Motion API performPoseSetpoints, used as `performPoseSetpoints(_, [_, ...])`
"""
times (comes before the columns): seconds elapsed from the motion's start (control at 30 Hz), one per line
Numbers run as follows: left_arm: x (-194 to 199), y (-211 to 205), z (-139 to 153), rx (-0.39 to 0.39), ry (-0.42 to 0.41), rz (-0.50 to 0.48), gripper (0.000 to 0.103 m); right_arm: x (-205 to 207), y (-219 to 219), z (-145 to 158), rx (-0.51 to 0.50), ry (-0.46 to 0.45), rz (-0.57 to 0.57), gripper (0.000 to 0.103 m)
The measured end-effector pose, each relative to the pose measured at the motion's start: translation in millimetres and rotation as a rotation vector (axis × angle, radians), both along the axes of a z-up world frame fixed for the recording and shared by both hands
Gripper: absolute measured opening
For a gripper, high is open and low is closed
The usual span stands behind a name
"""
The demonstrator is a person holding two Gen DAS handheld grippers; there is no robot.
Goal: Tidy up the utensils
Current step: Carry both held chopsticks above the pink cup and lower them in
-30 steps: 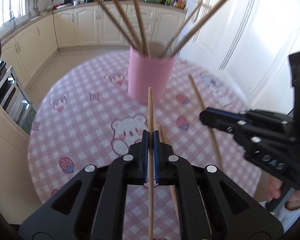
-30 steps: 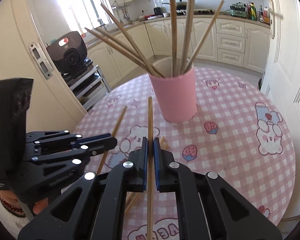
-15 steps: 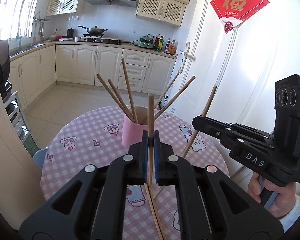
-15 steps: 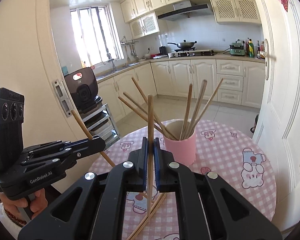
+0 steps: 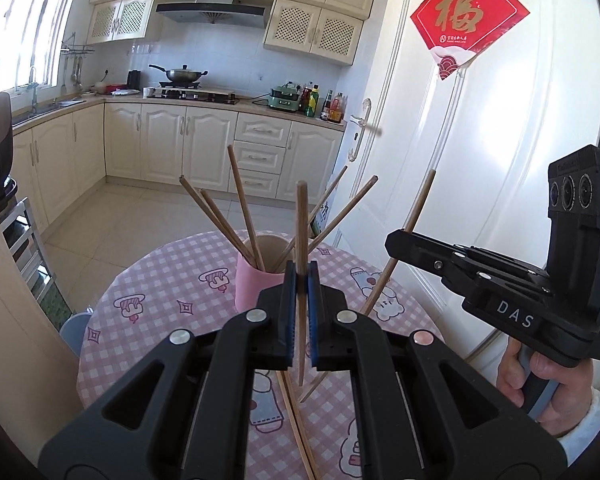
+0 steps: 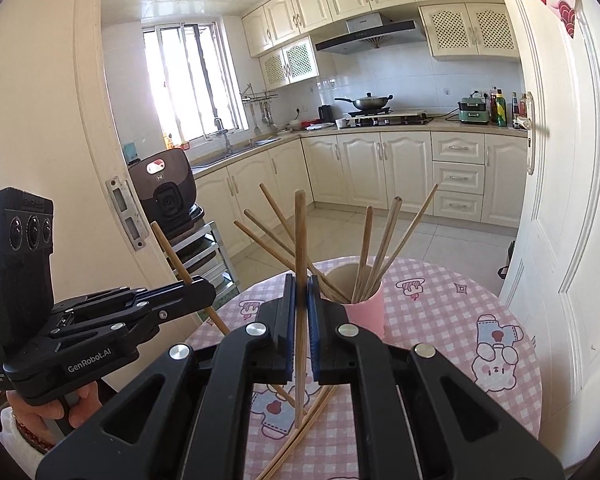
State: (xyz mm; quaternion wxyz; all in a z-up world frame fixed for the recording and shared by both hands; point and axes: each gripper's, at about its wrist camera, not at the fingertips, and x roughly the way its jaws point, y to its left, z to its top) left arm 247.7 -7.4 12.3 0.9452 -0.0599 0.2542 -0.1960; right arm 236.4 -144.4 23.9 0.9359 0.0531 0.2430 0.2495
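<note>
A pink cup (image 5: 252, 288) with several wooden chopsticks stands on the round pink checked table (image 5: 160, 292); it also shows in the right wrist view (image 6: 366, 312). My left gripper (image 5: 299, 280) is shut on one chopstick (image 5: 301, 232), held upright above the table in front of the cup. My right gripper (image 6: 300, 292) is shut on another chopstick (image 6: 300, 240), also upright. The right gripper shows in the left wrist view (image 5: 396, 240) with its chopstick (image 5: 416, 216); the left gripper shows in the right wrist view (image 6: 204, 292).
Loose chopsticks (image 5: 296, 420) lie on the table near me; they also show in the right wrist view (image 6: 300, 436). A white door (image 5: 480, 160) stands close on the right. Kitchen cabinets (image 5: 204, 144) and floor lie beyond the table.
Both grippers have risen and tilted up with their chopsticks; the cup and table now sit lower and farther in both views.
</note>
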Motion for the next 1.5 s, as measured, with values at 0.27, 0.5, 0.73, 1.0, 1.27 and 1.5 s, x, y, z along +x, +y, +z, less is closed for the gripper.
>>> performPoseSetpoints(0.27, [9.5,-3.2,7.9,0.004,-0.022,0.006,0.005,8.3,-1.8,7.4,-0.008,-0.018,0.002,0.005])
performPoseSetpoints(0.5, [12.7,-1.6,11.2,-0.005,-0.039,0.007,0.005,14.0,-4.4,7.3,-0.008,-0.017,-0.001,0.005])
performPoseSetpoints(0.73, [17.8,-0.6,15.9,-0.010,-0.054,0.014,0.005,17.1,-4.0,11.5,-0.011,-0.028,-0.003,0.005])
performPoseSetpoints(1.0, [23.9,0.8,20.2,-0.015,-0.062,0.020,0.005,21.4,-7.6,14.9,-0.008,-0.030,0.001,0.005])
performPoseSetpoints(1.27, [27.1,2.2,20.7,-0.020,-0.069,0.018,0.005,26.3,-7.6,13.7,-0.010,-0.023,0.000,0.005])
performPoseSetpoints(1.5, [28.5,4.1,23.8,-0.021,-0.082,0.025,0.005,29.1,-8.4,17.2,-0.008,-0.031,-0.006,0.005])
